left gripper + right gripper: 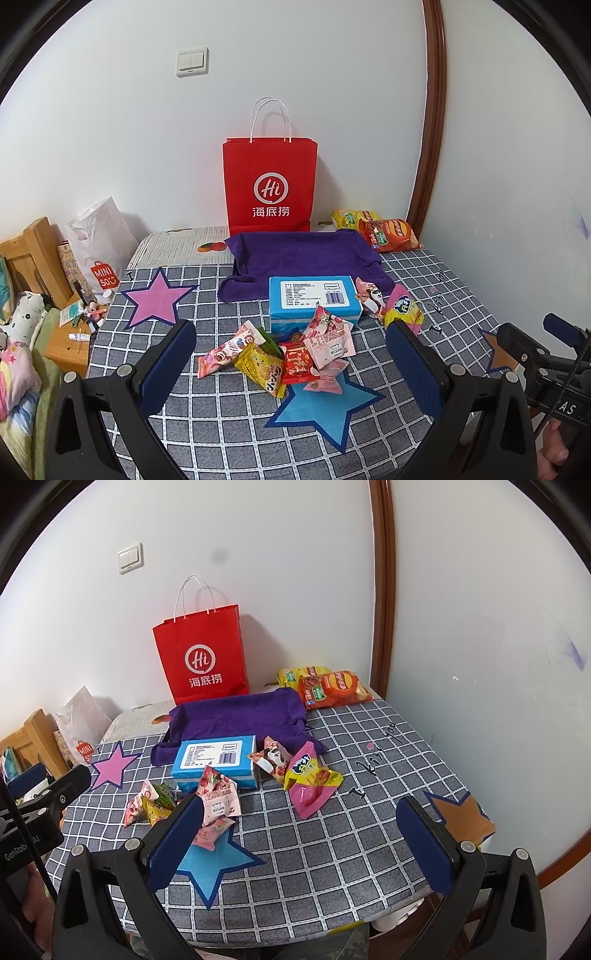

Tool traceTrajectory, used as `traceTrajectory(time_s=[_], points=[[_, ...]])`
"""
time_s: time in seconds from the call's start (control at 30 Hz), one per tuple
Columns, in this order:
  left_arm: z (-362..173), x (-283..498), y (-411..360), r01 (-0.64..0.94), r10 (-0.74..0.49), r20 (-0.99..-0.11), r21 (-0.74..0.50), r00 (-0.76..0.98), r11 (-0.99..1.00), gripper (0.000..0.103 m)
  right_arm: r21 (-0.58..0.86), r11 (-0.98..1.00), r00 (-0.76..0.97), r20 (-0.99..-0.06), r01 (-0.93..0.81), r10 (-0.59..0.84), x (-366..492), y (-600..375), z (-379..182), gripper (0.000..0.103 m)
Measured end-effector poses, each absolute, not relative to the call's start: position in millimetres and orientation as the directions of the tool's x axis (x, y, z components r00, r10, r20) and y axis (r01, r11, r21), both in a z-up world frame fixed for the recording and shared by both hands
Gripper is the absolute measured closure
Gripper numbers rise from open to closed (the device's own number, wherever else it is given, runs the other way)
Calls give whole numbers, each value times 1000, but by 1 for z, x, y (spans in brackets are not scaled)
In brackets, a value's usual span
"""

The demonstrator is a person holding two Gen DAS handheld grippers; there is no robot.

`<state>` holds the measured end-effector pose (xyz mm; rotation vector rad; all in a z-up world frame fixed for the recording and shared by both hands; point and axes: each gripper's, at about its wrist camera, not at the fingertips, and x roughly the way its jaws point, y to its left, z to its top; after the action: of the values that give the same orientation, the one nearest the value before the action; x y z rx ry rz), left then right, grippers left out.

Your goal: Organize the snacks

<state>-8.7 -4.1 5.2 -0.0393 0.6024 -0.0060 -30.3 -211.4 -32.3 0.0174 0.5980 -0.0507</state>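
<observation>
The left gripper (291,365) hangs above the near part of the table, its two blue-padded fingers (168,365) spread wide with nothing between them. Just beyond it lies a loose heap of snack packets (291,354), partly on a blue star (325,406) stuck to the grey checked tablecloth (221,424). In that heap a long pink packet (227,349) runs from near left to far right, a yellow packet (260,369) slants from far left to near right, and a red packet (295,362) stands roughly upright beside it.

The right gripper (299,834) is likewise released and empty, held level over the near right of the table and aimed toward the far wall; its left finger (177,838) overlaps the heap's edge in its own view, though contact cannot be told.

Behind the heap a blue box (314,302) lies flat, long axis left to right. To its right rest a panda-print packet (271,758) and a pink-and-yellow packet (308,781) whose long axis runs from far to near.

Further back a purple cloth (303,254) drapes a tray-like shape; nothing shows inside it. Two crisp bags (388,230) lie at the far right corner. A red paper bag (269,184) stands upright against the wall; its contents are hidden.
</observation>
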Motion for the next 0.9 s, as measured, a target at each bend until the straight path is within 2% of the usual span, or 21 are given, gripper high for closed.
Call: traceTrajectory(time_s=[0.9], points=[[8, -9, -5, 1, -23, -566, -39, 824, 999, 0, -3, 999, 825, -565, 43, -37, -33, -207, -32, 1]])
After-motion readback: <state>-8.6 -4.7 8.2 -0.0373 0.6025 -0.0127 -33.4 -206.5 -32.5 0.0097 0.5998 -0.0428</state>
